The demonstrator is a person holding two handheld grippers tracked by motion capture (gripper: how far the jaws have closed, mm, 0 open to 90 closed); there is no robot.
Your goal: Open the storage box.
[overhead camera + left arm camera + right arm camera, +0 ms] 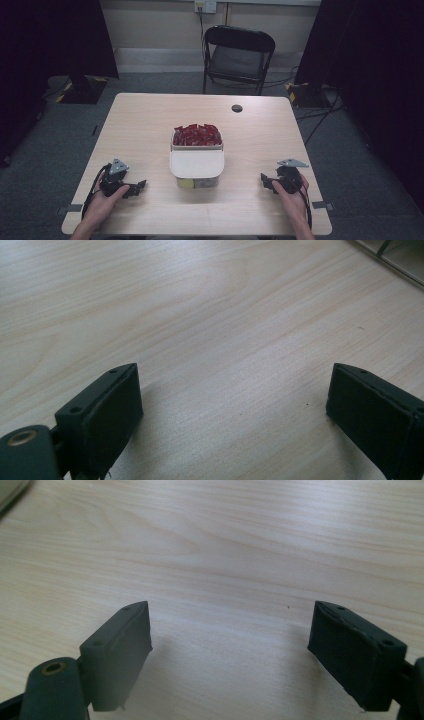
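At the lower left of the frame, the left tool (134, 188) rested on the counter (150, 120), jaws wide apart and empty. The lidded container (196, 167) sat at centre, red packets (196, 135) heaped in the box behind it. At lower right, the right tool (266, 182) lay likewise spread, gripping nothing.

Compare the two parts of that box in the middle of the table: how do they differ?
The far compartment is uncovered and heaped with red wrapped pieces; the near compartment sits under a cream flat lid. The far one shows red, while the near one shows yellowish and dark contents through its clear wall. Both belong to one clear plastic box on the light wooden table.
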